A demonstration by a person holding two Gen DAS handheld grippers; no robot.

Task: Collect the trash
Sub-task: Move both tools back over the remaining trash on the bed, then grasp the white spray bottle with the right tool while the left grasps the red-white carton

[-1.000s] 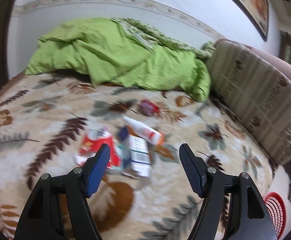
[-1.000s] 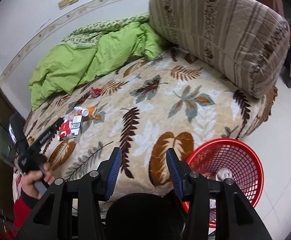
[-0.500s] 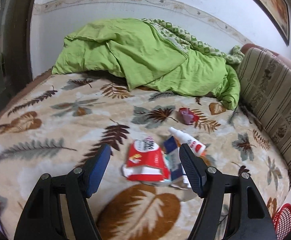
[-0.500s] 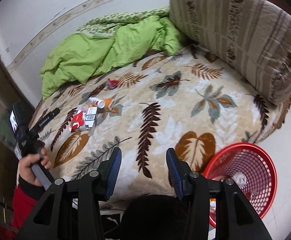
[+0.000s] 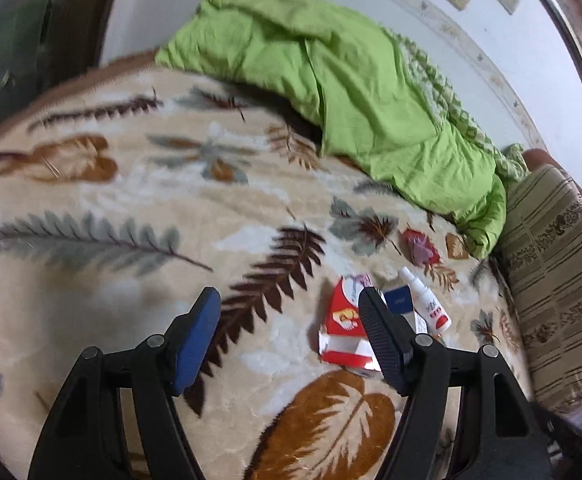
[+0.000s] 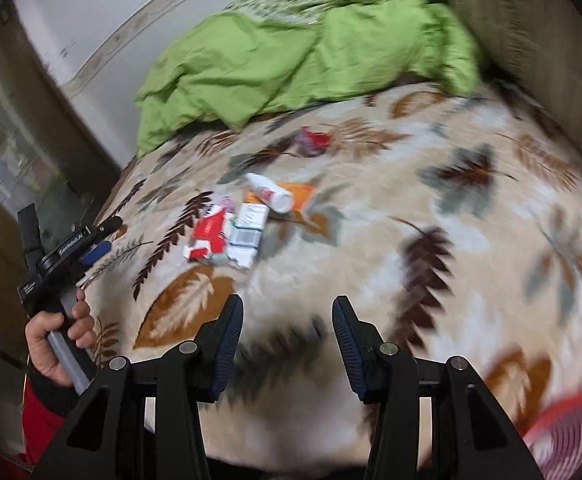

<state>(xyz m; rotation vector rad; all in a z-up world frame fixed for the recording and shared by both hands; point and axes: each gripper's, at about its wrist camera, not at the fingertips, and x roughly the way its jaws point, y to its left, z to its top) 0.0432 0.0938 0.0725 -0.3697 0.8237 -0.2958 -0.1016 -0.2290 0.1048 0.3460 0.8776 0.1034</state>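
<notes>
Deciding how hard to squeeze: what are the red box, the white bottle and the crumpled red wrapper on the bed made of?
Red box: printed cardboard, slightly glossy; a torn flap shows a white inside. White bottle: looks like smooth plastic, with a nozzle tip and a red printed label. Red wrapper: probably thin plastic film or foil, crinkled and a little shiny; too blurred to be sure.

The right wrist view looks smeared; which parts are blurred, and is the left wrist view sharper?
Right wrist view: strong motion blur on the leaf-pattern blanket and red basket, while the right gripper is crisp. Left wrist view: sharper, the red carton and white bottle readable; fisheye bends the wall edges.
</notes>
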